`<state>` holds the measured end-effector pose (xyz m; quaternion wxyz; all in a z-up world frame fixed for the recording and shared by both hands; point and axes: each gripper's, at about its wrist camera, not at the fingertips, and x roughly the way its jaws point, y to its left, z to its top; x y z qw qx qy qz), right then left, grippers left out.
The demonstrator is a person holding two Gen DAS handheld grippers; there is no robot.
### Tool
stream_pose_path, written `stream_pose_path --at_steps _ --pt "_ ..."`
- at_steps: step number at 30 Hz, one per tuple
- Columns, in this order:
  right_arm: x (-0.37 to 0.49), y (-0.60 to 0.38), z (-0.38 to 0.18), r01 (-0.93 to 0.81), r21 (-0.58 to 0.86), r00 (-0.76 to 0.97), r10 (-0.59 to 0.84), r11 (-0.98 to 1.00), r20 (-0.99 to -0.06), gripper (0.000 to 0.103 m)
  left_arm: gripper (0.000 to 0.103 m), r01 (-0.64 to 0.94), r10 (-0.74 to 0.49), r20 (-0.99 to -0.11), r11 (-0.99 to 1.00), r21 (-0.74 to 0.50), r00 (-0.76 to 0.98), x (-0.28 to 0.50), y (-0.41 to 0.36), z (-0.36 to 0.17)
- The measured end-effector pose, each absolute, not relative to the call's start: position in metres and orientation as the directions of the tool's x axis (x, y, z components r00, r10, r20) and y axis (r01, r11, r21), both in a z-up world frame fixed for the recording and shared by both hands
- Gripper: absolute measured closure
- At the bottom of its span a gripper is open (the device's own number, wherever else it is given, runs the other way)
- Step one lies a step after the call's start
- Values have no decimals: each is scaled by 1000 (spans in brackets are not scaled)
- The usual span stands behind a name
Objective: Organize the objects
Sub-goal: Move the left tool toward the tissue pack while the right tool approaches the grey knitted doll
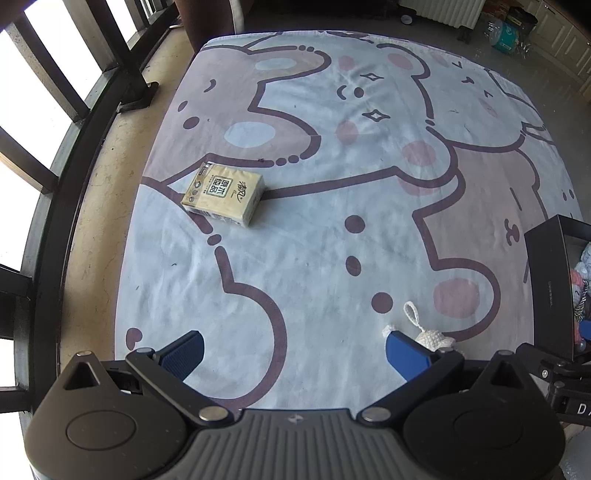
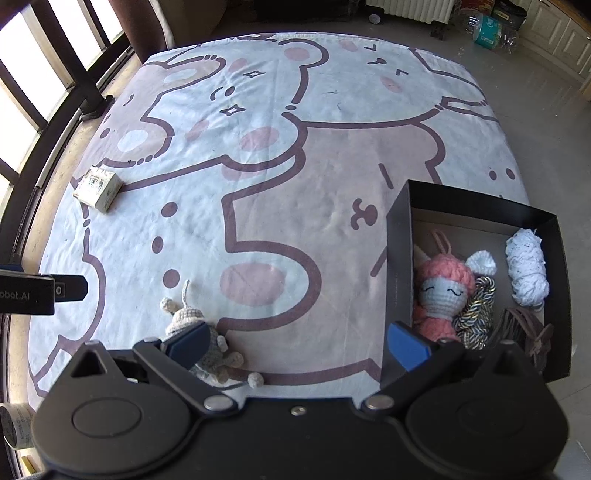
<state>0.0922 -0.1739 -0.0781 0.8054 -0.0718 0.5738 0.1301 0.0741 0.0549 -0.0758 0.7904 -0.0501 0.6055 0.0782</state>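
Observation:
A yellow tissue pack [image 1: 223, 194] lies on the cartoon-print blanket [image 1: 314, 240], far ahead and left of my open left gripper [image 1: 295, 354]; it shows small at far left in the right wrist view as the tissue pack [image 2: 98, 189]. A grey crochet toy [image 2: 199, 332] lies on the blanket, partly under the left finger of my open right gripper [image 2: 297, 345]; in the left wrist view the crochet toy [image 1: 432, 338] peeks out behind the right finger. A black box [image 2: 400, 236] at the right holds a pink doll [image 2: 443, 288], white yarn [image 2: 526, 269] and a twisted cord [image 2: 476, 310].
Dark window railing [image 1: 55, 122] and a stone sill border the blanket's left edge. A radiator [image 2: 410, 9] and plastic bottles [image 2: 491, 27] stand on the floor beyond the far edge. A tape roll [image 2: 14, 428] lies at the lower left.

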Motion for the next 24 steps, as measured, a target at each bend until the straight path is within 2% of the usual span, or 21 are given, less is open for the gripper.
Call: stream_pose_path --at_steps 24 --pt "72 -142 -77 -376 61 285 178 925 -942 0 0 -224 100 -958 974 38 270 64 87 -85"
